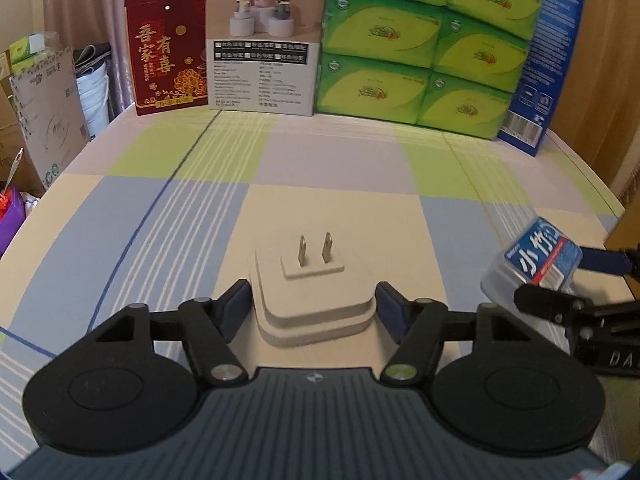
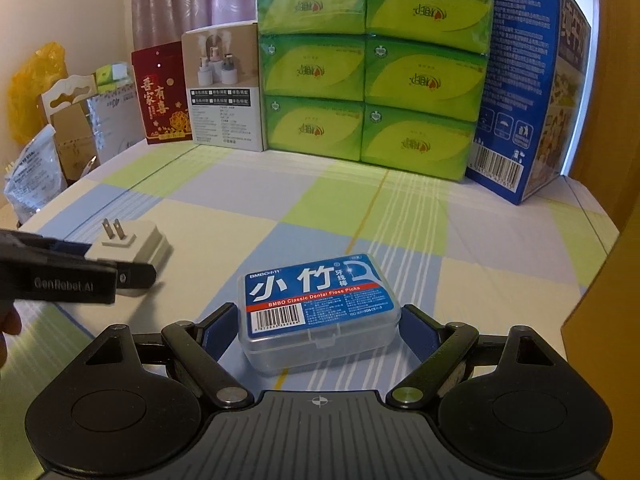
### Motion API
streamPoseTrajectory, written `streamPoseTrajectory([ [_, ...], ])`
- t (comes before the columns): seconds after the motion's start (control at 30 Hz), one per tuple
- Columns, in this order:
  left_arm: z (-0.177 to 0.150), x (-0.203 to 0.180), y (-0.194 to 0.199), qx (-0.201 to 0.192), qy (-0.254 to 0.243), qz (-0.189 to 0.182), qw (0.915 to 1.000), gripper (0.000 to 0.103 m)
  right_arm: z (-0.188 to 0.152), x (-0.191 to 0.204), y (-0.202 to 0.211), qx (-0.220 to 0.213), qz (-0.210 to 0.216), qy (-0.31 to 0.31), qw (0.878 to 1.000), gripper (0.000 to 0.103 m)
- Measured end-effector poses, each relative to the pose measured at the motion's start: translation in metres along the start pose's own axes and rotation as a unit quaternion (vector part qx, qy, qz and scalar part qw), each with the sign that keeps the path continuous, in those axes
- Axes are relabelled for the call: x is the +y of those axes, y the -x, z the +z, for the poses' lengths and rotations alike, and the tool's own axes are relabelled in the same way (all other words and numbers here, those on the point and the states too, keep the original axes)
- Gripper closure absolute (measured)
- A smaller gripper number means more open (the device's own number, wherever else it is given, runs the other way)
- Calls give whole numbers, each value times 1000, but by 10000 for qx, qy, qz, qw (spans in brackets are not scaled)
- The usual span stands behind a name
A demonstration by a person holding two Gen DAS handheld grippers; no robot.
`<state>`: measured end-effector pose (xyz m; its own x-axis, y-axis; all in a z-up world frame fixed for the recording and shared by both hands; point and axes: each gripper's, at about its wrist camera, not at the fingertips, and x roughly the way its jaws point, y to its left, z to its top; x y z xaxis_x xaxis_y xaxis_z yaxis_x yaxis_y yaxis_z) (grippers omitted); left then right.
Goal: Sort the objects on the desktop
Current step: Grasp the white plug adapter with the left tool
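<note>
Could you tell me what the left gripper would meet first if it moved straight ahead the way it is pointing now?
The white plug adapter, already between the left gripper's open fingers. Beyond it, probably bare tablecloth.

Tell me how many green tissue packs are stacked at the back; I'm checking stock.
6 green tissue packs show, in two columns of three against the back of the table, between the white humidifier box and the blue box. More may sit hidden behind them.
</note>
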<state>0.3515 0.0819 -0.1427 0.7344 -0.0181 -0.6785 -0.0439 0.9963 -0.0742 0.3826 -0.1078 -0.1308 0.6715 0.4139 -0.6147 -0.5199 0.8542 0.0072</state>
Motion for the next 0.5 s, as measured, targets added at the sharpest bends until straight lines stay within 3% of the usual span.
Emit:
streamPoseTrajectory([
  [0.27, -17, -13, 31, 209, -270, -228, 9992, 41, -3, 6, 31, 112, 28, 1, 9999, 19],
  [0.5, -31, -27, 73, 149, -450, -328, 9983, 41, -7, 3, 63, 190, -36, -215, 9996, 19],
])
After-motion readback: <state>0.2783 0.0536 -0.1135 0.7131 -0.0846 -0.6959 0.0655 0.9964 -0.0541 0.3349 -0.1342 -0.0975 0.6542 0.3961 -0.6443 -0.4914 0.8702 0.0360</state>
